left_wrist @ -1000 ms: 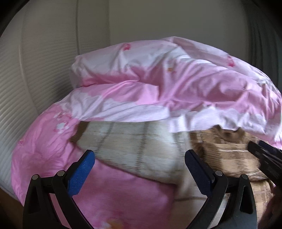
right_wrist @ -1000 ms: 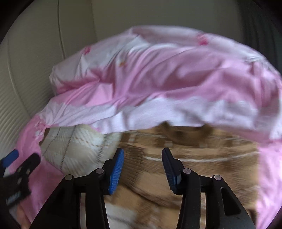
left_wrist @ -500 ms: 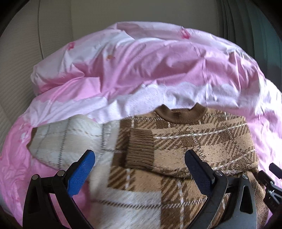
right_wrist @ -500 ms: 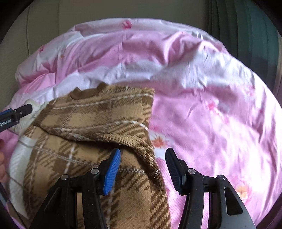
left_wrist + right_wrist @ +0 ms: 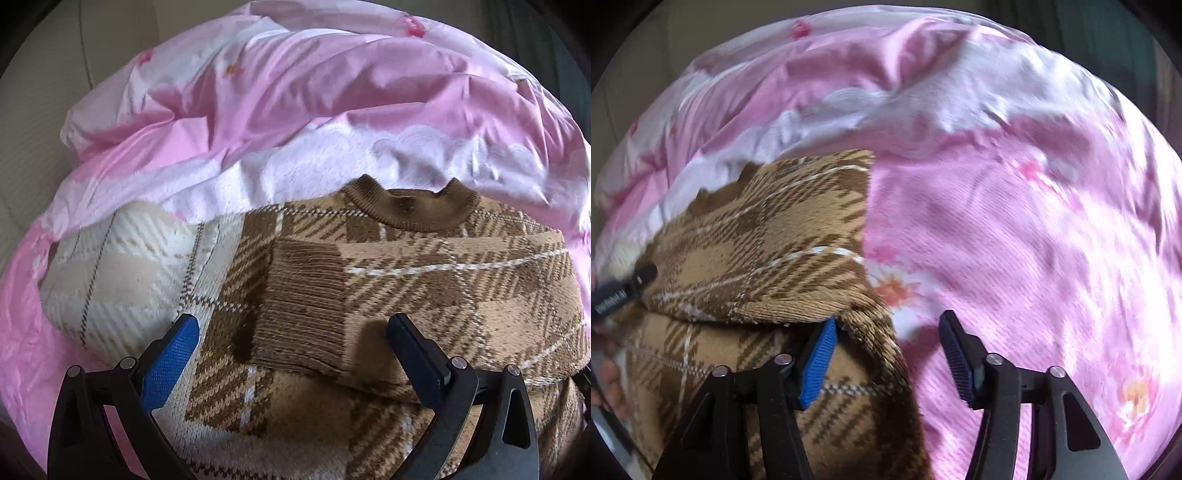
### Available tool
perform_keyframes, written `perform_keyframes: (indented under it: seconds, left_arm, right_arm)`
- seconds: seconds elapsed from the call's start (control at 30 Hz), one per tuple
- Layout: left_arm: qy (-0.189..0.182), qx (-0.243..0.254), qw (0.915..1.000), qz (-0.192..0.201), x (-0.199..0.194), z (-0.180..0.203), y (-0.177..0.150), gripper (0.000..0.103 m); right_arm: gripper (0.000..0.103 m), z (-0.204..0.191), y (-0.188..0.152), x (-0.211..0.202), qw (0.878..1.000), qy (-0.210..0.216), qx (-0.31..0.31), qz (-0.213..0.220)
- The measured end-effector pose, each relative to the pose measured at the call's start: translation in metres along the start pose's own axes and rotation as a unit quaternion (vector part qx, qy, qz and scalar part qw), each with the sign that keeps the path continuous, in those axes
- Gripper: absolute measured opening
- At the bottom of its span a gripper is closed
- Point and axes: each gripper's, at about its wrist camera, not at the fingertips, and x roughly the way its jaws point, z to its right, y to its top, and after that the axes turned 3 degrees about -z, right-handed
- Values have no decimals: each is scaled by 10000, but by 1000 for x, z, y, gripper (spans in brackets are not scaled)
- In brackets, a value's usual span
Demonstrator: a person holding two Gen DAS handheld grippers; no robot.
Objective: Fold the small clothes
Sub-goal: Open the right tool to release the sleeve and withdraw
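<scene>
A brown and cream plaid knit sweater [image 5: 424, 280] lies on the pink bedding, collar away from me, its right sleeve folded across the chest with the ribbed cuff [image 5: 303, 314] near the middle. My left gripper [image 5: 295, 343] stands open just above that cuff, nothing between its pads. In the right wrist view the sweater [image 5: 768, 266] fills the lower left. My right gripper [image 5: 886, 343] is over its right edge, jaws opening; the knit edge lies loose between them, touching the left pad only. The left gripper's tip [image 5: 624, 290] shows at the far left.
A rumpled pink and white flowered duvet [image 5: 295, 110] is heaped behind the sweater. Pink flowered bedding [image 5: 1034, 240] spreads to the right of it. A pale ribbed headboard or wall [image 5: 22, 155] rises at the left. Part of a hand [image 5: 609, 380] shows at the lower left.
Both grippers swung right and sank toward the sweater. The right gripper's jaws widened and it now sits at the sweater's right edge. The left gripper stayed open and came over the folded cuff.
</scene>
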Motion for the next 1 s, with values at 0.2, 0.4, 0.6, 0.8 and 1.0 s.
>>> perform_keyframes:
  seconds: [0.2, 0.4, 0.6, 0.8, 1.0]
  left_arm:
    - [108, -3, 9999, 35, 2, -2, -4, 103]
    - [167, 92, 9995, 260, -22, -8, -1, 103]
    - [411, 102, 9970, 641, -65, -41, -5, 103]
    - [601, -239, 9955, 692, -81, -105, -17, 103]
    - [755, -743, 9925, 606, -81, -191, -30, 103]
  right_arm:
    - [66, 17, -8, 6, 9996, -148, 246, -18]
    - [66, 6, -9, -10, 9998, -136, 119, 112]
    - [66, -14, -12, -57, 9983, -137, -185, 531]
    - [67, -63, -15, -82, 9964, 233, -414, 704]
    - [67, -142, -34, -93, 9927, 759, -526, 774]
